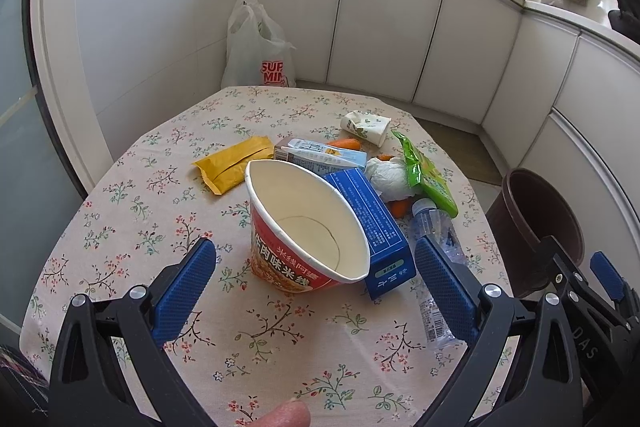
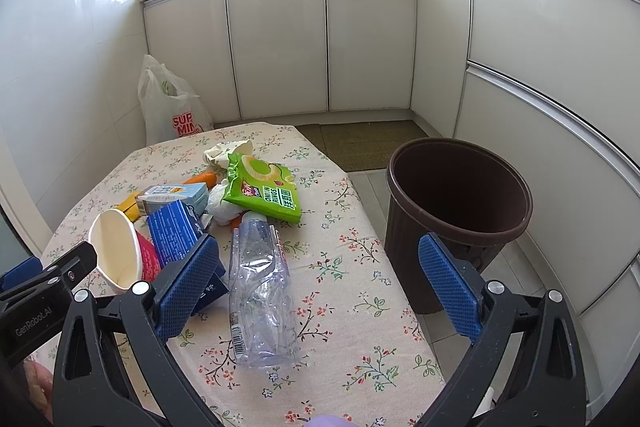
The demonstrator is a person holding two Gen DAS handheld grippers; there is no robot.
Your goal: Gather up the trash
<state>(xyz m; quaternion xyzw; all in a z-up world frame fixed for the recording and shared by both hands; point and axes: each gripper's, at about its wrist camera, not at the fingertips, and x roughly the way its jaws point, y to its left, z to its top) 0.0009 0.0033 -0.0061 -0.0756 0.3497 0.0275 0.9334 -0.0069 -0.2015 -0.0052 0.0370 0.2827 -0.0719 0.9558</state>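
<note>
Lying on its side near the middle of the desk, the noodle cup shows a white inside squashed to an oval and a red printed wall. A blue box touches its right side, and a crushed clear bottle lies just right of that. Farther off sit a milk carton, a yellow packet, a green snack bag, crumpled tissue, carrots and a tipped paper cup.

Left gripper hangs near the cup with fingers wide apart, touching nothing. Right gripper is likewise spread, its left finger in front of the box, the bottle lying between the fingers.

Only the right view shows the whole brown bin on the floor right of the desk; the left view catches just part of it. A white shopping bag stands beyond the far edge.
</note>
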